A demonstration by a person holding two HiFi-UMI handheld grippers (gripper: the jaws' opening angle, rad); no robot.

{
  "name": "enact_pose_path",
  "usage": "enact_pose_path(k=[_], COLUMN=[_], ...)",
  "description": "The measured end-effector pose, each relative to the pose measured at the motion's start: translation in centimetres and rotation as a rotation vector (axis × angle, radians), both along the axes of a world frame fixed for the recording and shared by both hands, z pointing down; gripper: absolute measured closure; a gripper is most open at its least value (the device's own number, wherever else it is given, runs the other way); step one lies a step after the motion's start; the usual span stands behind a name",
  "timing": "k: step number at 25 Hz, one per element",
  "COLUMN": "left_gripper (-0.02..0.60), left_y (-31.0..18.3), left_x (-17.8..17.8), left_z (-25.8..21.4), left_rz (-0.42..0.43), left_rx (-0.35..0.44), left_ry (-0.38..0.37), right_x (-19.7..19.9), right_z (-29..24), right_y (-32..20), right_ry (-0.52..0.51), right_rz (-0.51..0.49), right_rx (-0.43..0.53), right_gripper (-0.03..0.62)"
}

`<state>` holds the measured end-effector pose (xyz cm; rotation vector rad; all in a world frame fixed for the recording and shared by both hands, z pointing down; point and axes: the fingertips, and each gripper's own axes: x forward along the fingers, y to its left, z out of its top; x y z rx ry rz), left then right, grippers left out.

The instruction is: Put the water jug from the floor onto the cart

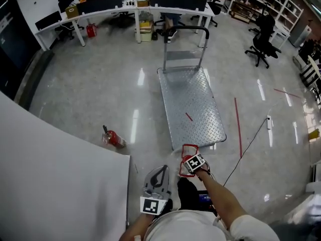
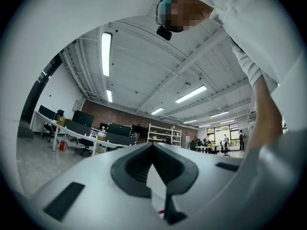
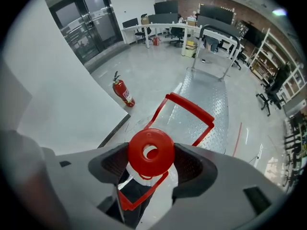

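Closest in, the left gripper [image 2: 152, 150] sits by the person's waist with its tips clenched together and nothing between them; it points up toward the ceiling lights [image 2: 106, 47]. Just ahead, at the end of the person's outstretched forearm [image 1: 223, 192], the right gripper [image 3: 152, 163] is grasping the water jug [image 3: 144, 145] by its round red cap, one jaw on each side. The jug's red handle frame [image 3: 189, 111] sticks out past the jaws toward the cart [image 1: 193, 109]. In the head view the jug hangs at the cart's near end, not set on its plate; whether it touches the floor [image 1: 100, 84] cannot be told. To the left a fire extinguisher [image 1: 113, 138] lies on the floor beside a white panel [image 1: 50, 185]. Beyond the cart's upright push handle [image 1: 185, 31] stands a long white desk [image 1: 125, 11].
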<state>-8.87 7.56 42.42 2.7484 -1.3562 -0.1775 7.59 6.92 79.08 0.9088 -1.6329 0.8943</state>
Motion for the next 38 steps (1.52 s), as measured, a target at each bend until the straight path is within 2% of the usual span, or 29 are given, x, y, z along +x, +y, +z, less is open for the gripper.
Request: enact_pose_path(k=[3,6,13,23,29,35,38], left_gripper=[0.578,0.578,0.578,0.578,0.578,0.578,0.578], left_y=[-1.4,-3.8,-10.3,-17.0,-19.1,-19.6,-20.1], left_x=[1.1,2.3,5.4,11.2,13.4,14.0,14.1], left_z=[-0.5,-0.4,0.9,3.5,4.6,5.6,5.6], left_rz=[-0.015,-0.04,-0.074,-0.036,-0.012,0.004,0.001], left_rx=[0.018,0.017,-0.008,-0.037,-0.043,-0.069,-0.058], left_ry=[-0.002,-0.013,-0.02,-0.069,-0.08,-0.105,-0.107], right_x=[1.5,3.7,6.1,9.2,10.6,11.0,10.8], right_z=[-0.7,-1.1,0.0,1.7,3.3,4.4,4.5], right_y=[-2.3,-6.6,-14.1,-23.1,-25.4,-26.2,-26.6], right_ry=[-0.007,0.013,-0.013,-0.021,-0.017,-0.047,-0.038], right_rz=[0.014,-0.005,-0.048,-0.056,-0.056,-0.037,-0.046], right_rx=[0.003,0.063,0.056,0.08,0.066,0.071,0.06], right_gripper=[0.298,0.298,0.298,0.298,0.298,0.298,0.298])
